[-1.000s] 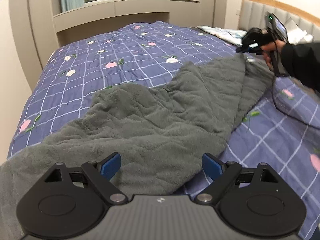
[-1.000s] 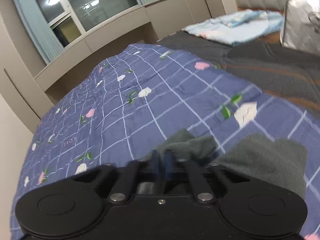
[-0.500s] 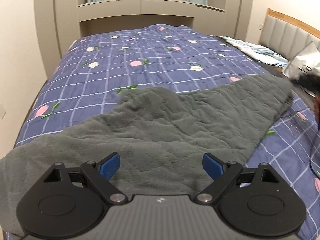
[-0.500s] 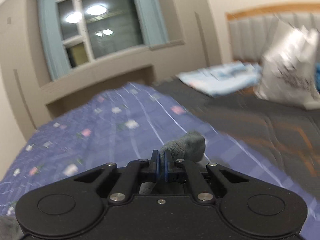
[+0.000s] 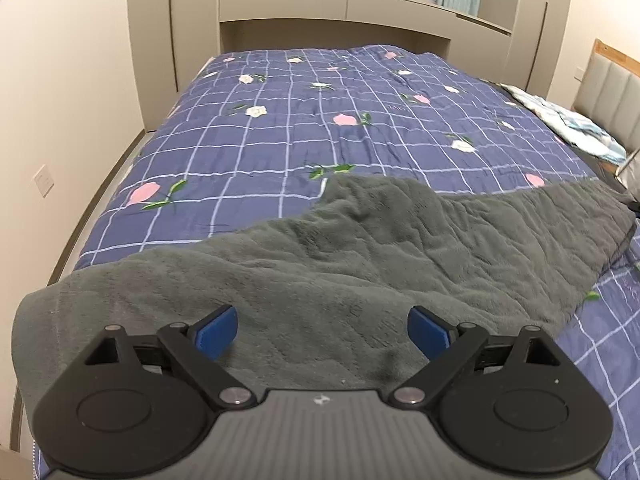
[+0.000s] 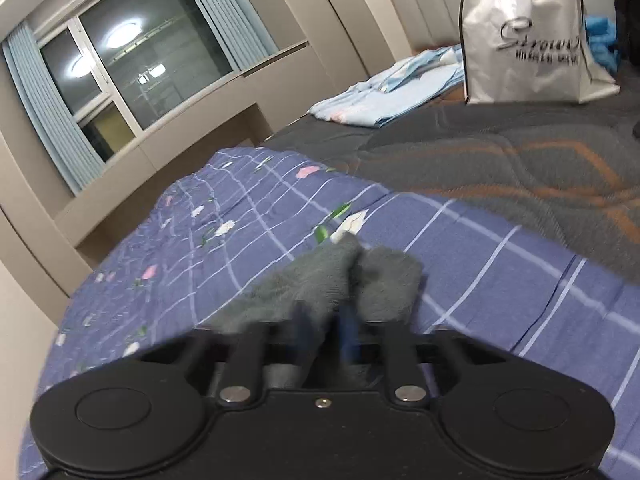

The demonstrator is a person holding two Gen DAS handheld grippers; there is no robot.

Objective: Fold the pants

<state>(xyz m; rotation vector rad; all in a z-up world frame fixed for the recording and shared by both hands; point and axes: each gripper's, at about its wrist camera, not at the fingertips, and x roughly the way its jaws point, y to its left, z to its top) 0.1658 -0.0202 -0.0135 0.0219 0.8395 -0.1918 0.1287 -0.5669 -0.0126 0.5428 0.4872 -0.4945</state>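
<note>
Two tongs work over a bed covered with a blue checked quilt [image 5: 280,152] printed with flowers. Left tongs [image 5: 322,330] point downward over the near stretch of the grey fleece pants [image 5: 360,264], their blue pads [image 5: 216,330] spread wide with nothing pressed between them; the fabric lies below the gap, and whether the pads touch it I cannot tell. Those pants lie spread across the quilt from the near left edge of the bed to the far right, with soft wrinkles and one raised hump near the middle.

Right tongs [image 6: 325,330] tilt gently downward, blurred, their jaws easing apart from a nearly closed stance while a bunched end of the pants [image 6: 340,276] sits between them; that end rises ahead of the tips in two soft lobes over the quilt. Beyond it lie a dark grey blanket [image 6: 500,160], folded pale blue bedding [image 6: 384,100] and a white drawstring bag [image 6: 528,32] standing near the headboard
</note>
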